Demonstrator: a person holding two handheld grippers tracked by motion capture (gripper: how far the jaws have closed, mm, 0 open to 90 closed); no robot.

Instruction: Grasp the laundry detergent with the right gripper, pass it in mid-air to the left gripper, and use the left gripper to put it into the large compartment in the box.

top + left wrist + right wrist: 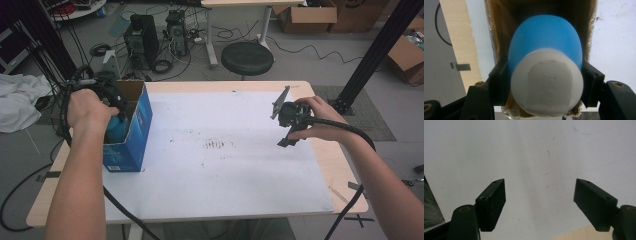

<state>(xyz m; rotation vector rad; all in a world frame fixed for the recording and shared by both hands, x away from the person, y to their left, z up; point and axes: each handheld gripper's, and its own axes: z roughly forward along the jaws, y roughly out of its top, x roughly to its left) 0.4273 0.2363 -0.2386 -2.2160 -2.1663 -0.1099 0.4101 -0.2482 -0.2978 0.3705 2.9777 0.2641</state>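
A blue bottle with a white cap [545, 62] sits between the two black jaws of my left gripper [545, 85], which is shut on it just below the cap. The bottle points down into an open blue cardboard box [131, 131] at the table's left edge; in the high view the left gripper [116, 111] is at the box's mouth with the blue bottle [116, 129] partly inside. My right gripper [289, 134] hovers over the right side of the white tabletop, open, and nothing lies between its jaws [540, 202].
The white table mat [220, 150] covers most of the wooden table [345, 165]. Beyond the far edge stand a black stool [247, 58], computer towers [142, 40] and cables. A black pole [375, 55] rises at the right. White cloth [17, 100] lies at the far left.
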